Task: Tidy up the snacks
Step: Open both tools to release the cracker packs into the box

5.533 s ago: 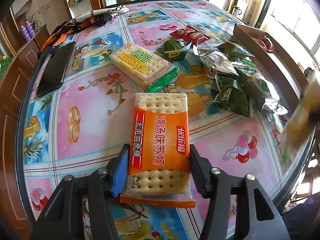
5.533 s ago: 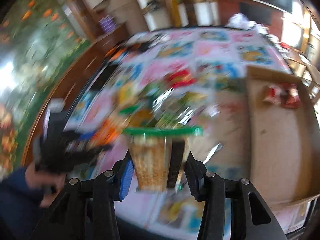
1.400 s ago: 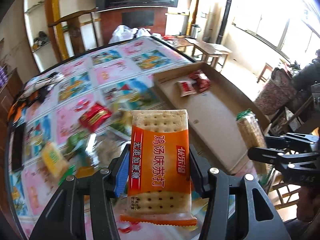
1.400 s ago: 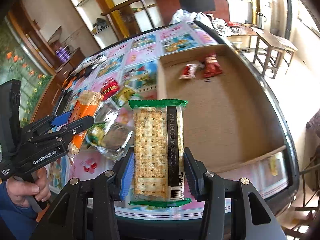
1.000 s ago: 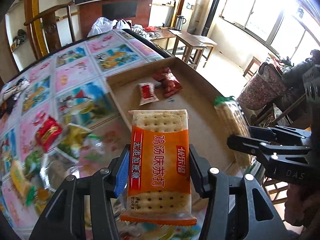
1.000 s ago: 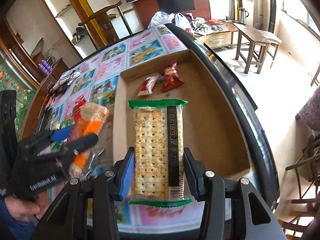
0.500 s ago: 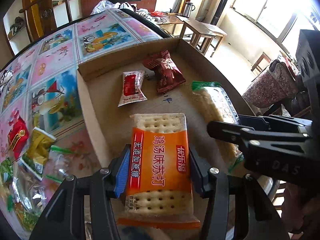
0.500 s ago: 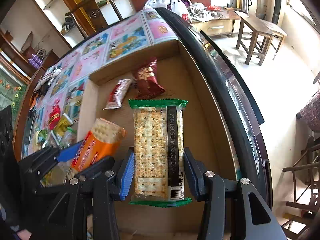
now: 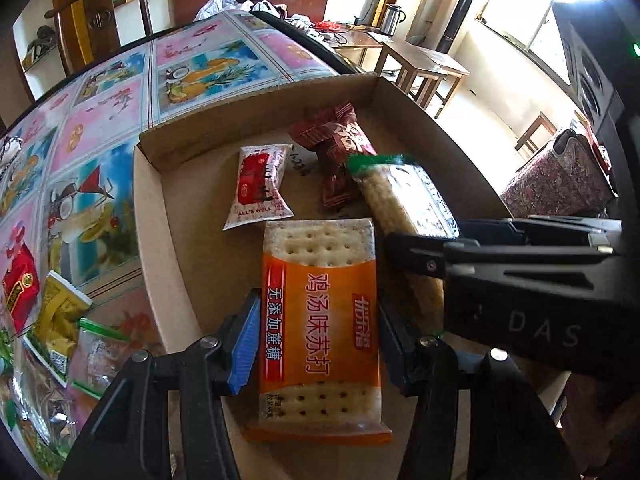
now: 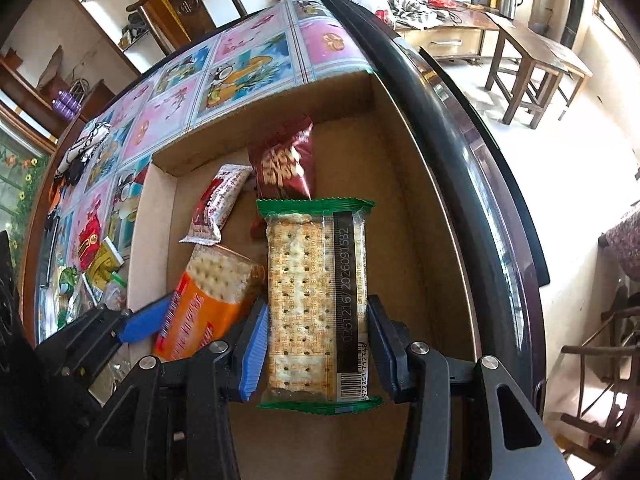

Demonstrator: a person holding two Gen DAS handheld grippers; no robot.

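Left fingers (image 9: 256, 344) clamped on orange cracker pack (image 9: 320, 320), right fingers (image 10: 256, 344) on green-edged pack (image 10: 316, 300) (both over cardboard box (image 10: 400, 208))

Orange cracker packet (image 9: 320, 322) with white lettering; green-edged clear cracker packet (image 10: 316, 300); brown cardboard box (image 9: 154, 216); maroon wrapper (image 10: 286, 164); red-and-white sachet (image 9: 258, 184); pink-and-blue fruit-patterned surface (image 9: 120, 92).

Both views are lit by strong daylight from windows (image 9: 516, 4) at the upper right, where the floor (image 10: 556, 128) is blown out to white. Glare is seen on the glossy tabletop (image 10: 472, 160) rim. Edges are bent by fisheye distortion and darkened at the corners.
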